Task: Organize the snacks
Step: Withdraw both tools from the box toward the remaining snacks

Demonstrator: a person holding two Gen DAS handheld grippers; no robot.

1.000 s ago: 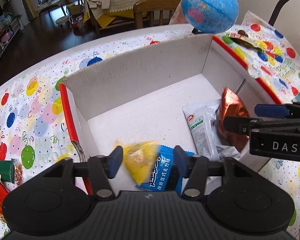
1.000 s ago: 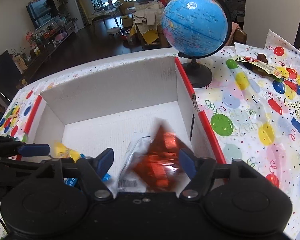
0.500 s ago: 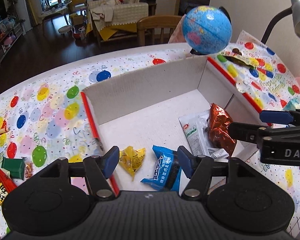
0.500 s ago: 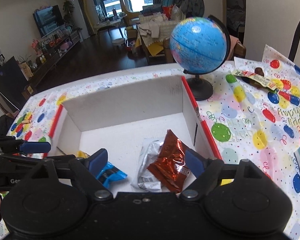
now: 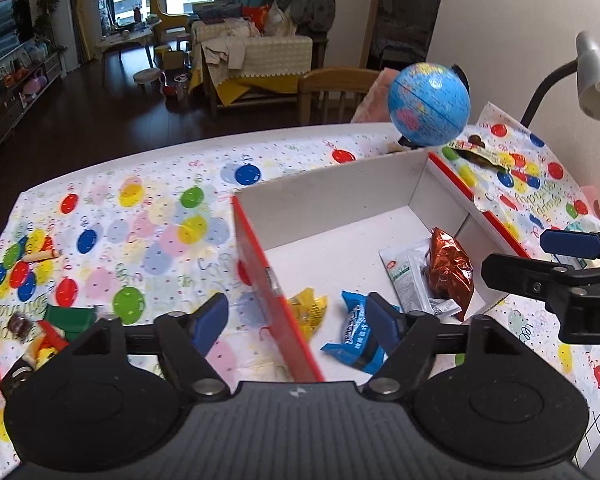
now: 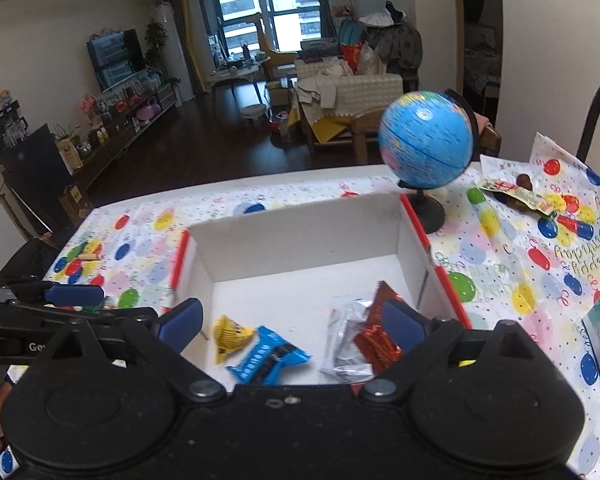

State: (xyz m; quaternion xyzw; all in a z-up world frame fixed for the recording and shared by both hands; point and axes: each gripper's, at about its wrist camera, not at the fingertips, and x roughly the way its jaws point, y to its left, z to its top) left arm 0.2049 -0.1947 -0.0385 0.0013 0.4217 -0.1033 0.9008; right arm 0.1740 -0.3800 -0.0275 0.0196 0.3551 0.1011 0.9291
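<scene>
Both grippers have been drawn up and back from the white cardboard box (image 6: 300,236) since a second ago, when a yellow packet and an orange-red packet were seen blurred between their fingers; those snacks are now seen lying on the box floor. On the left gripper (image 5: 300,320), the fingers have just been opening and are held spread, with nothing pinched; the red-edged left wall of the box is seen between them, well below. On the right gripper (image 6: 296,322), the fingers have likewise just been opening and are spread wide, with nothing pressed by the pads. Four snacks are contained in the box: the yellow packet (image 6: 232,334) at the near left, a blue packet (image 6: 270,356) just beside it, a silver-white packet (image 6: 348,344) further right, and the orange-red packet (image 6: 380,332) resting partly over the silver-white one, near the right wall. Other snacks (image 5: 48,328) are left on the balloon-print tablecloth (image 5: 148,224) to the left of the box, near the table edge. A blue globe (image 6: 426,146) is stood on its black base just beyond the far right corner of the box, and further wrappers (image 6: 516,194) are seen lying to the right of it.
</scene>
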